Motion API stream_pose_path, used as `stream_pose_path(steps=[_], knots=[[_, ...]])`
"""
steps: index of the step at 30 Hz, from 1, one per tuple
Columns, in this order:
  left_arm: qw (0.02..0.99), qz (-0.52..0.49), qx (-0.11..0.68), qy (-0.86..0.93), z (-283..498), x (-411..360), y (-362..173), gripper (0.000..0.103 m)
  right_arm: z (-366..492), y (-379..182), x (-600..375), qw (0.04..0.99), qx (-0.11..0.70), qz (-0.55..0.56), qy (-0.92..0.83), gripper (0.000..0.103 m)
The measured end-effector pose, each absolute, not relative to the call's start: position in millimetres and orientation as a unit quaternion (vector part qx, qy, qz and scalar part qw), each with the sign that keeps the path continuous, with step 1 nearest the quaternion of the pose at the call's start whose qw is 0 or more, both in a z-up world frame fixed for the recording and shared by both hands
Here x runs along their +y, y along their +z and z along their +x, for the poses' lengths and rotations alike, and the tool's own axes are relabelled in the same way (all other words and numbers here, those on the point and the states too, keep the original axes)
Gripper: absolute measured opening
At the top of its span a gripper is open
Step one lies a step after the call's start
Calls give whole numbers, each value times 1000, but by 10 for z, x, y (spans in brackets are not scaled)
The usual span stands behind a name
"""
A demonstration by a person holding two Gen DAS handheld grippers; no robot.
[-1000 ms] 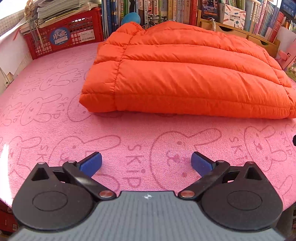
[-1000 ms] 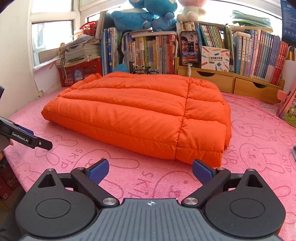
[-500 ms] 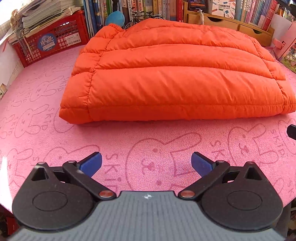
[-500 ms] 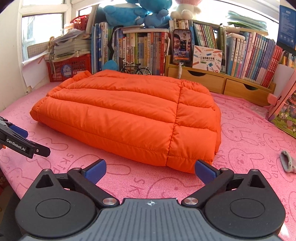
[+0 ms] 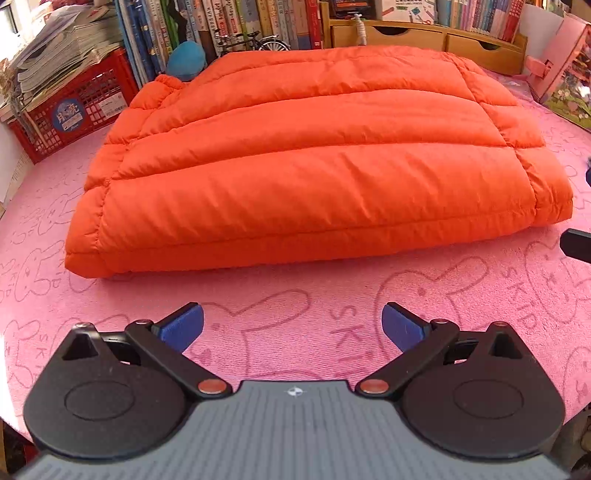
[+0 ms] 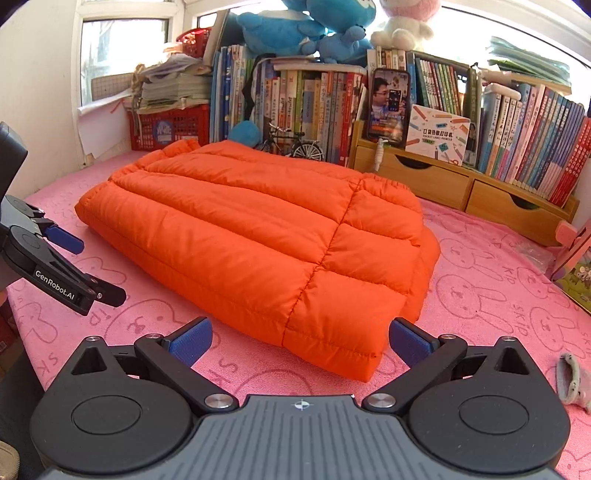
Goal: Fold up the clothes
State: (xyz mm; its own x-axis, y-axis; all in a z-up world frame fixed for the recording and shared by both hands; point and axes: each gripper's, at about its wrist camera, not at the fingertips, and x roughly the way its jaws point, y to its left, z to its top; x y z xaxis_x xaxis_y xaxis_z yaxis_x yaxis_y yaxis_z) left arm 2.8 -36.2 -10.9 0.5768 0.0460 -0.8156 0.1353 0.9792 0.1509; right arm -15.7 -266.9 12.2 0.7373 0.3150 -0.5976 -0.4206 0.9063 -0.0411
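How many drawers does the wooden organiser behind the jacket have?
2. One drawer sits directly behind the orange jacket; the other drawer is beside it, further right, under the books. More may be hidden out of view.

Right edge, left wrist view: black tip of the right gripper [image 5: 576, 249], cut off.
Grey cloth scrap [image 6: 574, 380]: partly cropped, unidentifiable.

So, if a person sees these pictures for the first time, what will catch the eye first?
First the bright orange puffer jacket, lying folded in the middle of the pink bunny-print cloth. Next the two open grippers: the right gripper near the jacket's front corner, the left gripper before its long edge. Behind, crowded books with blue plush toys on top.
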Motion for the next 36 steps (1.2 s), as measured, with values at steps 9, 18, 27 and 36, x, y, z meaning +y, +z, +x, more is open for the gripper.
stream_pose_path(steps=[9,18,27,36], knots=[[877,131,460,-46,55,-616,-152,103,-131,-115,-2999,928,325,-62,173,103],[895,161,414,-52,88,-184,-41,103,-134,-212,-2872,921,340,-105,156,103],[897,116,426,21,296,701,42,103,-71,-217,-2738,919,338,-120,165,103],[889,97,446,22,343,844,-171,103,-46,-196,-2541,914,340,-137,172,103]])
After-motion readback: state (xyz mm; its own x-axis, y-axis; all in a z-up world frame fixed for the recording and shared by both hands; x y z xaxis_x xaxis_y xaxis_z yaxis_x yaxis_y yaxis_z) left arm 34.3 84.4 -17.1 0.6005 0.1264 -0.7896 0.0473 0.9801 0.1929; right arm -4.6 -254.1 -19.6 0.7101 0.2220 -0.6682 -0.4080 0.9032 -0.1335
